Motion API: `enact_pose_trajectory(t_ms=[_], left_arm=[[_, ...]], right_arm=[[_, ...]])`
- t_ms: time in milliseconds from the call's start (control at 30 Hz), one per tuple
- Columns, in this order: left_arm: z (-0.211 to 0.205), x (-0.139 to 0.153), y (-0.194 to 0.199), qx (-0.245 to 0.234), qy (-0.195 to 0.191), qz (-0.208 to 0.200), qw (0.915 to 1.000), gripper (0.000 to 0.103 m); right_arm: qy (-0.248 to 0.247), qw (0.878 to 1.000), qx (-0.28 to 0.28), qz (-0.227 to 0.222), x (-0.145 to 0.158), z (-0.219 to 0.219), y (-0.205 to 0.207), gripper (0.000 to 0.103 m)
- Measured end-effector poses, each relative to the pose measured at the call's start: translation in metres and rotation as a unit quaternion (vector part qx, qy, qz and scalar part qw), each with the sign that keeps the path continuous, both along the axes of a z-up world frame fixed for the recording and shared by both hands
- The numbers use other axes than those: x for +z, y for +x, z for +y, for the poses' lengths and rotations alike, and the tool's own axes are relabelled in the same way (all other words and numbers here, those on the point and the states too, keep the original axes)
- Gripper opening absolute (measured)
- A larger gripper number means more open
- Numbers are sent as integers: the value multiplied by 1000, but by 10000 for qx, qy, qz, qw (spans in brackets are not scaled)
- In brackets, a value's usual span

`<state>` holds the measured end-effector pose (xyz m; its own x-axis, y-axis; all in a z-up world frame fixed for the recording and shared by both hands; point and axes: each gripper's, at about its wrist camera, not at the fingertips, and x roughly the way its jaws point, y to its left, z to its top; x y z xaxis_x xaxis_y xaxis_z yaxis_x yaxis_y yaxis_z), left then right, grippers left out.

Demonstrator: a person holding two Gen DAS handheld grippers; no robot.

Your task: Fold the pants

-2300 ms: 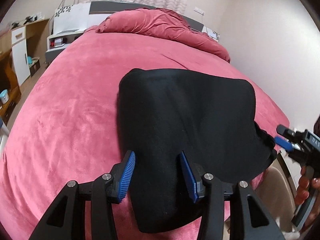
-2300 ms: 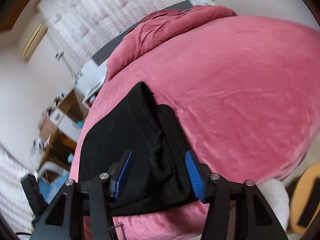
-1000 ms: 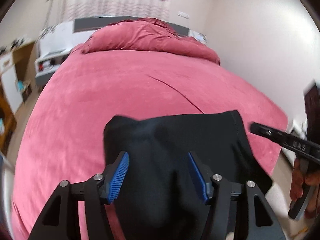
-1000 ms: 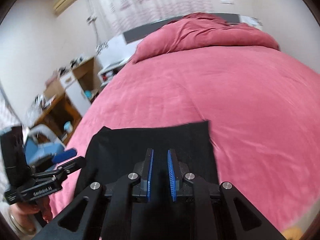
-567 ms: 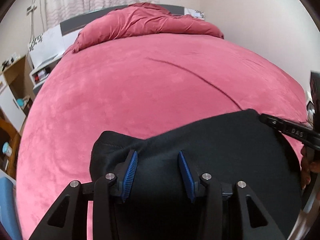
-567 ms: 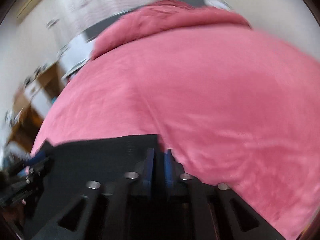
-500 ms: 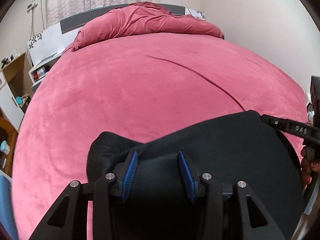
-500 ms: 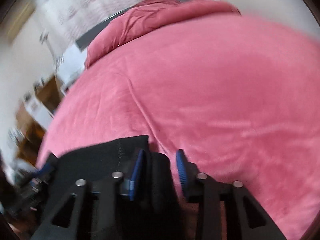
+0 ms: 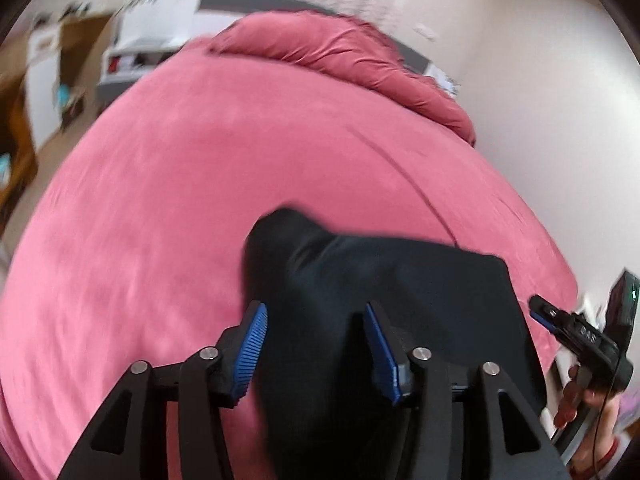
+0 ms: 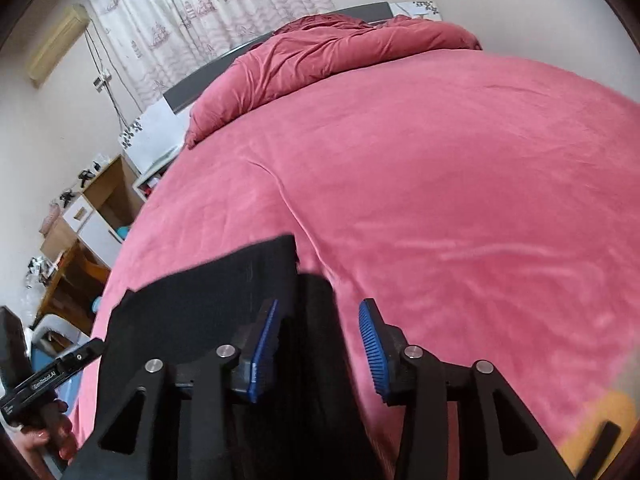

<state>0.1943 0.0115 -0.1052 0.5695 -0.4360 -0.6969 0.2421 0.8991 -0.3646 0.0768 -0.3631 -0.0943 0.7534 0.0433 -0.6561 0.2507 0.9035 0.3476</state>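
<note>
Left wrist view: the left gripper (image 9: 314, 346) fills the lower frame, its two black fingers with blue ribbed pads (image 9: 250, 350) spread wide apart. Black pants (image 9: 400, 288), folded into a compact stack, lie on the near edge of the pink bedspread (image 9: 200, 184); the cloth runs between and beneath the open pads, and whether either pad touches it cannot be told. One corner of the pants peaks upward toward the middle of the bed. At the right margin the right gripper (image 9: 538, 308), held in the person's right hand (image 9: 580, 396), points its tip at the right edge of the pants. A crumpled pink duvet (image 9: 344, 56) is heaped at the head of the bed. The frame is blurred.

Right wrist view: the right gripper (image 10: 318, 340) likewise stands wide open, blue pads (image 10: 264, 344) well apart. The pants (image 10: 192, 300) lie below and to the left of it on the bedspread (image 10: 440, 184), a darker fold of the fabric passing between the pads. At lower left the left gripper (image 10: 90, 350) reaches the pants' far edge, gripped by the left hand (image 10: 48, 436). Beyond the bed stand a patterned curtain (image 10: 208, 12) and wooden shelves (image 10: 92, 208), with the duvet (image 10: 320, 52) against the headboard.
</note>
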Motion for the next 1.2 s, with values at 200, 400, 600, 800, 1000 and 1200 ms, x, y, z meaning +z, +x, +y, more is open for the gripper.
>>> enact_pose_trajectory(t_ms=[200, 400, 600, 800, 1000, 1200], left_arm=[[9, -19, -33, -13, -108, 178, 9998, 62], [18, -31, -46, -91, -420, 444, 9981, 63], [37, -32, -53, -579, -1291, 865, 9861, 63], [21, -43, -23, -1084, -1287, 1342, 9766, 76], [16, -47, -8, -1208, -1365, 1571, 9706, 78], [15, -55, -15, -1255, -1446, 1487, 9702, 79]], right_arm=[[-115, 9996, 257, 58, -2, 28, -23, 52], [764, 9953, -36, 599, -46, 6, -27, 73], [1181, 9906, 409, 554, -49, -5, -27, 75], [2075, 9676, 1107, 919, -73, -21, 0, 80], [2343, 9576, 1411, 902, -82, -32, 12, 80], [2452, 9557, 1434, 767, -86, -23, 17, 75]])
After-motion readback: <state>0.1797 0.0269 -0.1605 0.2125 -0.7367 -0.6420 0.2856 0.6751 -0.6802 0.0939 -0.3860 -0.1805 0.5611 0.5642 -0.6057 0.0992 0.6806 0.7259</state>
